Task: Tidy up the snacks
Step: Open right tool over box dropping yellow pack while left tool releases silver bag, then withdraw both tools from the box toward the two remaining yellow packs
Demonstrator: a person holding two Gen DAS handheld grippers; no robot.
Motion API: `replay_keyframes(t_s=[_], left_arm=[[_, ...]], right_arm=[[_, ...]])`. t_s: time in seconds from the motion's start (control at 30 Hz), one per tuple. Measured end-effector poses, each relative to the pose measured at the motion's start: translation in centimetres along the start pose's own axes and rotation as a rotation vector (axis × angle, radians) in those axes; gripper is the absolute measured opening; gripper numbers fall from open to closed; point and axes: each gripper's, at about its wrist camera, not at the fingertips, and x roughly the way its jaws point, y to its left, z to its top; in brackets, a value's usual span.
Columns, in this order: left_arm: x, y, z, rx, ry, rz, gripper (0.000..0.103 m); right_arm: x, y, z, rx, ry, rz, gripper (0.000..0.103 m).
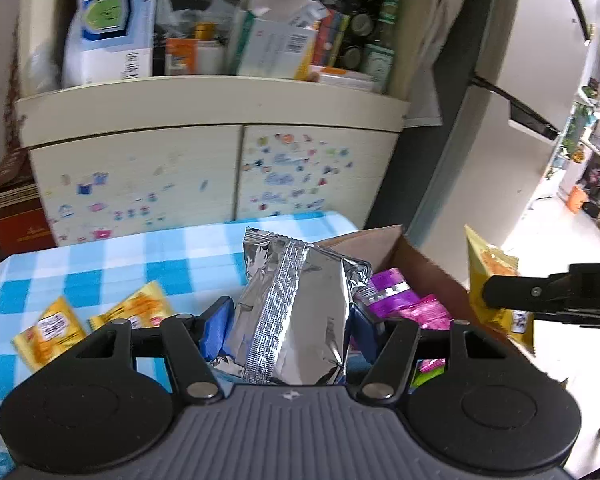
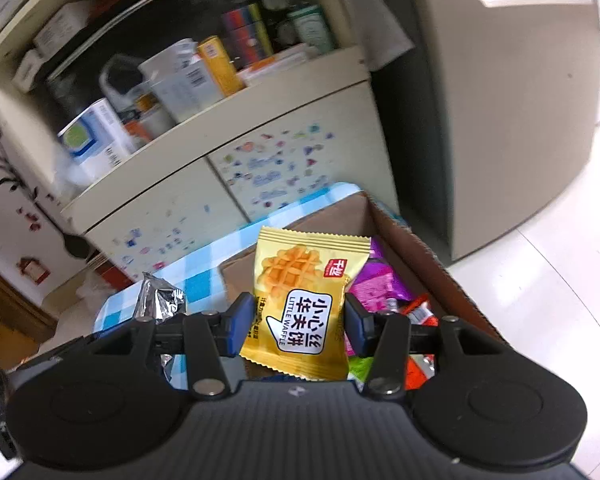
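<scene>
My left gripper [image 1: 290, 330] is shut on a silver foil snack packet [image 1: 296, 312] and holds it above the blue-checked table [image 1: 100, 264], next to the cardboard box [image 1: 420, 264]. My right gripper [image 2: 296, 324] is shut on a yellow Little Waffle packet [image 2: 304, 304] and holds it over the cardboard box [image 2: 404, 240]. The box holds purple [image 1: 392, 292], pink and red packets [image 2: 416, 312]. Two more yellow waffle packets [image 1: 50, 330] [image 1: 134, 308] lie on the table at the left. The right gripper with its yellow packet [image 1: 488, 276] shows at the right edge of the left wrist view. The silver packet [image 2: 160, 298] shows in the right wrist view.
A cream cabinet [image 1: 220, 168] with stickers on its doors stands behind the table, its open shelf crowded with boxes and cans [image 1: 260, 40]. A refrigerator [image 2: 500, 100] stands to the right. A brown box [image 1: 12, 208] sits at the left. White floor [image 2: 540, 280] lies right of the cardboard box.
</scene>
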Motion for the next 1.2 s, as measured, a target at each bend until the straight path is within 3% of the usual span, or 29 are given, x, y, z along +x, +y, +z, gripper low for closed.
replay_keyframes(t_s=[0.5,0.57,0.67,0.77,1.2], left_arm=[[4.0,-3.0,0.4,0.039,0.009,-0.067,0.069],[4.3,-3.4,0.4,0.047,0.011,-0.060,0.080],[4.0,-4.0,0.3,0.066,-0.006,-0.017,0.102],[3.6,-4.4,0.6,0.089,-0.015,-0.004,0.102],[2.5,-3.4,0.7,0.077,0.036,0.071,0.102]], right_arm=[[0.6,-2.4,0.0,0.150,-0.001,-0.091,0.050],[0.9,-2.5,-0.1,0.156,0.007,-0.117,0.052],[1.2,-2.8,-0.2,0.186,0.013,-0.135,0.065],[1.1,-2.6,-0.2,0.184,0.004,-0.136,0.070],[1.7,-1.3,-0.1,0.127,-0.002,-0.150,0.071]])
